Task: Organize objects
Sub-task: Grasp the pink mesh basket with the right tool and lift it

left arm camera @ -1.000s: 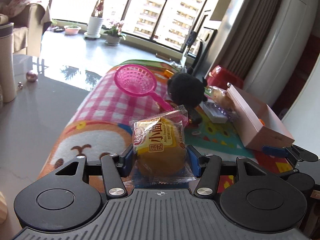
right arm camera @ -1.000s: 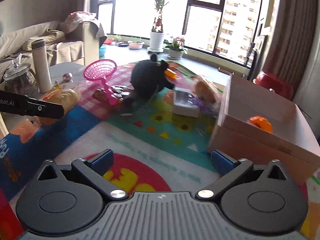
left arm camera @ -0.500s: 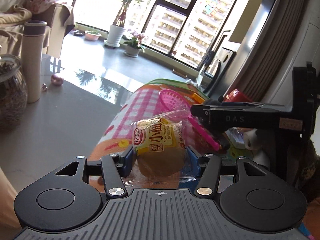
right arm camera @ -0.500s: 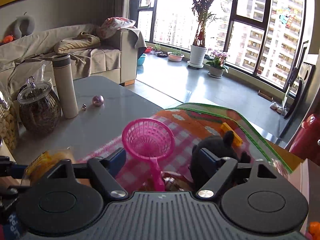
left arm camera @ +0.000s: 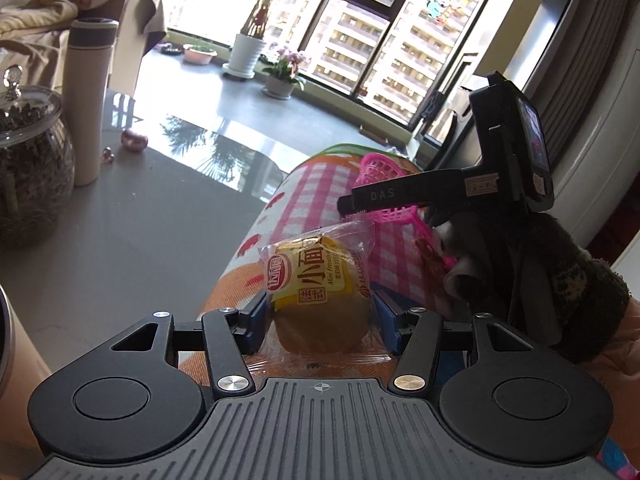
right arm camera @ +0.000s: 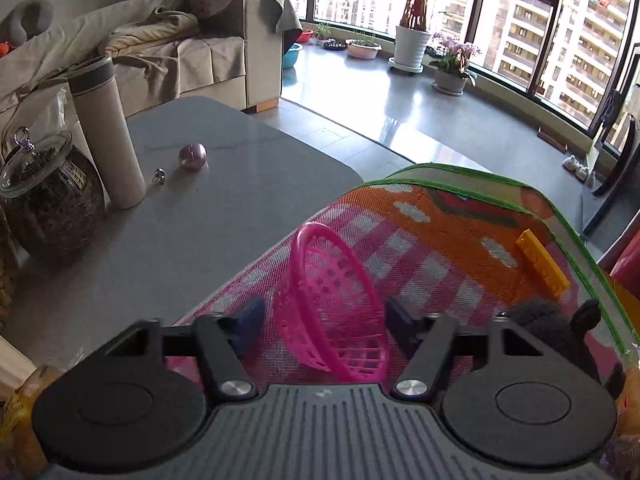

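Note:
My left gripper (left arm camera: 320, 316) is shut on a wrapped mini French bread (left arm camera: 320, 284), yellow label up, held above the colourful play mat (left arm camera: 320, 196). My right gripper (right arm camera: 324, 320) is open, its fingers on either side of the bowl of a pink plastic strainer (right arm camera: 332, 304), which stands tilted on the mat (right arm camera: 440, 232). In the left wrist view the right gripper's black body (left arm camera: 440, 192) crosses in front of the strainer (left arm camera: 380, 176). A black plush toy (right arm camera: 548, 320) lies at the right.
On the grey table (right arm camera: 240, 184) stand a white thermos (right arm camera: 108, 132) and a glass jar (right arm camera: 44, 196), with a small purple ball (right arm camera: 193, 156) beside them. An orange block (right arm camera: 542, 266) lies on the mat. A sofa, potted plants and windows lie behind.
My right gripper has swung left from the cardboard box and moved down over the pink strainer, now straddling its bowl. My left gripper has kept hold of the bread and drawn back left.

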